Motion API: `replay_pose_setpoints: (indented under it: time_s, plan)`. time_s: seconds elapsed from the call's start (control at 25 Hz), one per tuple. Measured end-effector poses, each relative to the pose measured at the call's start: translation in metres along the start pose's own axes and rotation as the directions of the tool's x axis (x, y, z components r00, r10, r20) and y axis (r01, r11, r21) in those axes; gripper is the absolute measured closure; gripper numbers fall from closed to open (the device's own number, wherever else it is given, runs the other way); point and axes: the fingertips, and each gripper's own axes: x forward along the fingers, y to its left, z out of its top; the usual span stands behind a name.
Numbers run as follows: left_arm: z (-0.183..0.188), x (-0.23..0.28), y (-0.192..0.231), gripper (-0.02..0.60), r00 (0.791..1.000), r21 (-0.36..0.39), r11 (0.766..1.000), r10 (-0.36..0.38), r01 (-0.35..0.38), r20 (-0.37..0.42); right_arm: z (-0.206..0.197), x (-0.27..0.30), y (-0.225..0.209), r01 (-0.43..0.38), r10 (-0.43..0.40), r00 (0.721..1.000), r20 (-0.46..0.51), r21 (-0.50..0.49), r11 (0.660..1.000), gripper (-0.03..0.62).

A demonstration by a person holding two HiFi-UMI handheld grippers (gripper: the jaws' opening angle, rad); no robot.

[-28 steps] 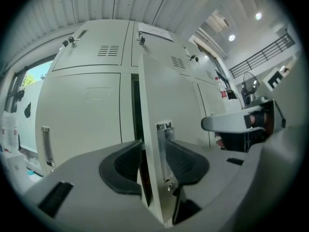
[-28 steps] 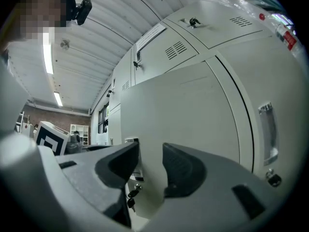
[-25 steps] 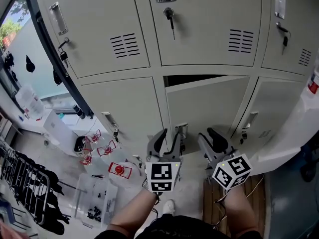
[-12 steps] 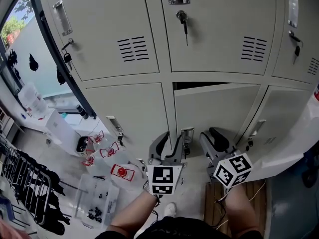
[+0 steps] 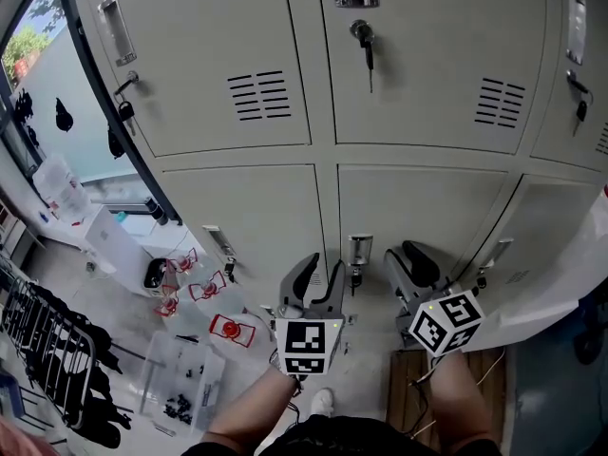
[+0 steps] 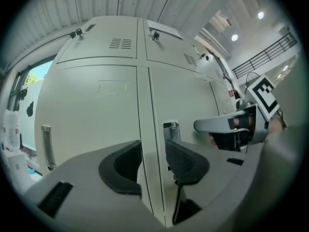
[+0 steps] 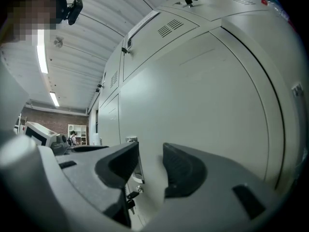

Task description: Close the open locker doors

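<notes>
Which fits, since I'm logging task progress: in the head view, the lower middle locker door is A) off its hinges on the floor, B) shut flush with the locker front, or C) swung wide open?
B: the lower middle locker door lies flush, with no dark gap showing along its top edge.

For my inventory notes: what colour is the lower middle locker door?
The door is pale grey-beige; the head view shows it best.
</notes>
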Motion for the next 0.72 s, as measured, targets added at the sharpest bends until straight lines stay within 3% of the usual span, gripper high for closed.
replay_pose_setpoints:
  time_s: [0.72]
  plan:
    - [0.0057,-0.0016,0.0081,0.423,1.000,-0.025,1.000,0.014,-0.014,0.018,0.0011,0.0049,-0.0008,-0.009,0.009,1.000,0.009,-0.001,1.000,0.447]
